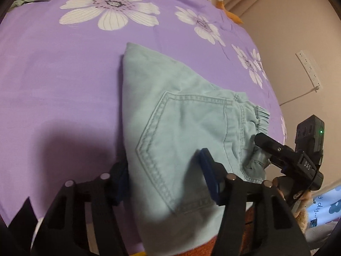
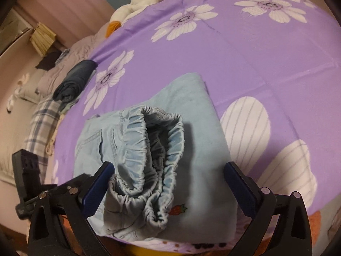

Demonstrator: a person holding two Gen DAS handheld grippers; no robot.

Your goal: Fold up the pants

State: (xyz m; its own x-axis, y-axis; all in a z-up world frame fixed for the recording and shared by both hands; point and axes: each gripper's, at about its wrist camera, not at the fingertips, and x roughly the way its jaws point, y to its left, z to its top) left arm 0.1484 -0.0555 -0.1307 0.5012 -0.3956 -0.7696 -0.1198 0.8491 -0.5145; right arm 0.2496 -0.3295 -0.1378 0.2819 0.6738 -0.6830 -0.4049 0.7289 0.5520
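Pants [image 1: 181,128]: pale blue, already folded into a compact stack, lying at the near edge of the bedspread [image 1: 64,85], with the stack's lower end overhanging that edge slightly.
Waistband [image 2: 157,162]: elastic, gathered and doubled over on top of the stack, its opening turned toward the right wrist camera; judged to be the last loose part to flatten or tuck.
Left gripper [image 1: 166,177]: jaws wide, one finger at each side of the back pocket [image 1: 181,140], straddling the fabric without pinching it; probably placed to press or steady the stack.
Right gripper [image 2: 168,183]: jaws wide, astride the waistband end; the left finger touches or nearly touches the elastic, nothing clamped.
Left wrist view only: the pocket stitching, the straight folded edge farthest from the camera, and the right gripper's body at the waistband corner.
Right wrist view only: the waistband's hollow mouth, a small strawberry motif [image 2: 178,209], and a dark rolled garment [image 2: 74,81] at the far left edge of the bedspread.
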